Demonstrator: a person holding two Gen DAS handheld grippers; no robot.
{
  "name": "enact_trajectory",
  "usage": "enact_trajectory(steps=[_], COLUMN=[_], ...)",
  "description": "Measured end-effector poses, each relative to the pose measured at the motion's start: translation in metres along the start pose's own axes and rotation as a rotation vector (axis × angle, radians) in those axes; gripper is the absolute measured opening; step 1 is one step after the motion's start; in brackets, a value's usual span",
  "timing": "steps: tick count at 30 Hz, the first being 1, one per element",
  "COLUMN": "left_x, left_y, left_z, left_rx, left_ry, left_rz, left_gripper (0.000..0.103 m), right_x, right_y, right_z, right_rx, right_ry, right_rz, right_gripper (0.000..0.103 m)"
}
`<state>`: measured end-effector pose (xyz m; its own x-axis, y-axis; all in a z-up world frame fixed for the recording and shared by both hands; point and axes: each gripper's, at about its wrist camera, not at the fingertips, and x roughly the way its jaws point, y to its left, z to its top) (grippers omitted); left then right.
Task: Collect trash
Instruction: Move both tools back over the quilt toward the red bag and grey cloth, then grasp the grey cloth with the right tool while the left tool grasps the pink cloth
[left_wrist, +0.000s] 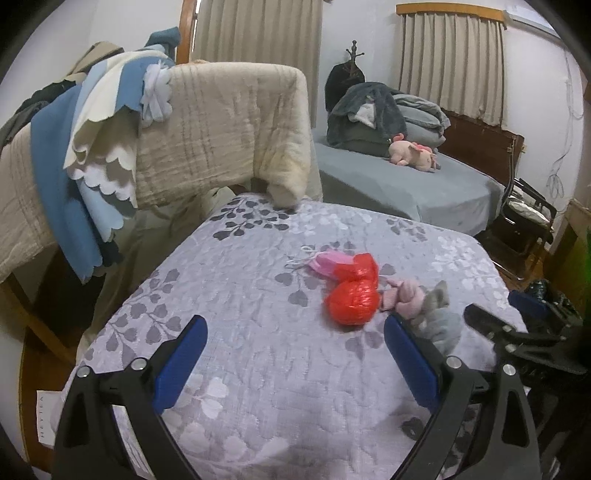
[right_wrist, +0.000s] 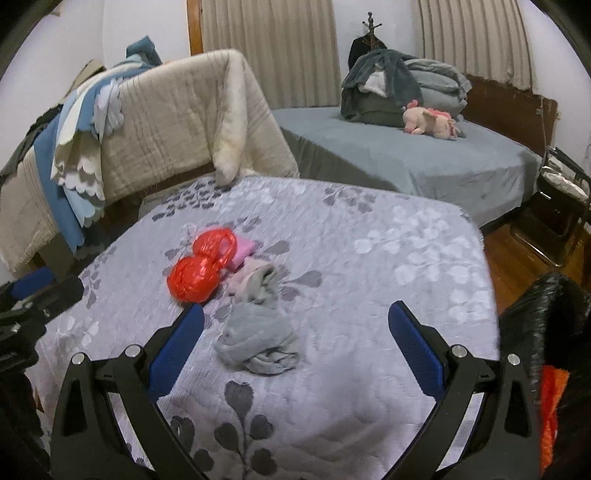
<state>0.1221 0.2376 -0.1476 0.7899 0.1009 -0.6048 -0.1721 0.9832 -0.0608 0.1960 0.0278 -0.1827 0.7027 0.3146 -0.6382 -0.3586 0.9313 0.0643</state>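
Observation:
A crumpled red plastic bag (left_wrist: 352, 291) (right_wrist: 201, 267) lies on the grey leaf-patterned bedspread (left_wrist: 240, 295) (right_wrist: 369, 258). A pink face mask (left_wrist: 321, 262) (right_wrist: 242, 249) is partly under it on the far side. Beside the bag lie a pink-and-grey sock bundle (left_wrist: 410, 295) (right_wrist: 258, 282) and a grey sock wad (left_wrist: 443, 326) (right_wrist: 258, 339). My left gripper (left_wrist: 295, 325) is open, short of the bag. My right gripper (right_wrist: 297, 314) is open, and the grey wad lies between its fingers. Each gripper shows at the edge of the other's view.
A beige quilt (left_wrist: 229, 125) and blue-white cloths (left_wrist: 96, 147) hang over a rail at the back left. A second bed (right_wrist: 424, 162) with folded blankets and a pink plush toy (right_wrist: 430, 120) stands behind. A black folding chair (left_wrist: 524, 221) and a black trash bag (right_wrist: 546, 314) are on the right.

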Motion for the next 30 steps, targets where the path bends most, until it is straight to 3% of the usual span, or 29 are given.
enact_trajectory(steps=[13, 23, 30], left_x=[0.017, 0.018, 0.018], left_y=[0.020, 0.019, 0.011], left_z=[-0.005, -0.007, -0.005], left_rx=[-0.015, -0.022, -0.015], left_ry=[0.030, 0.035, 0.034], left_rz=[0.017, 0.014, 0.004], left_gripper=[0.094, 0.094, 0.094], right_x=[0.036, 0.045, 0.035], right_y=[0.013, 0.015, 0.008], right_z=[-0.007, -0.009, -0.006], right_rx=[-0.010, -0.015, -0.008], right_ry=[0.079, 0.146, 0.138], right_rz=[-0.002, 0.069, 0.083], right_gripper=[0.096, 0.050, 0.043])
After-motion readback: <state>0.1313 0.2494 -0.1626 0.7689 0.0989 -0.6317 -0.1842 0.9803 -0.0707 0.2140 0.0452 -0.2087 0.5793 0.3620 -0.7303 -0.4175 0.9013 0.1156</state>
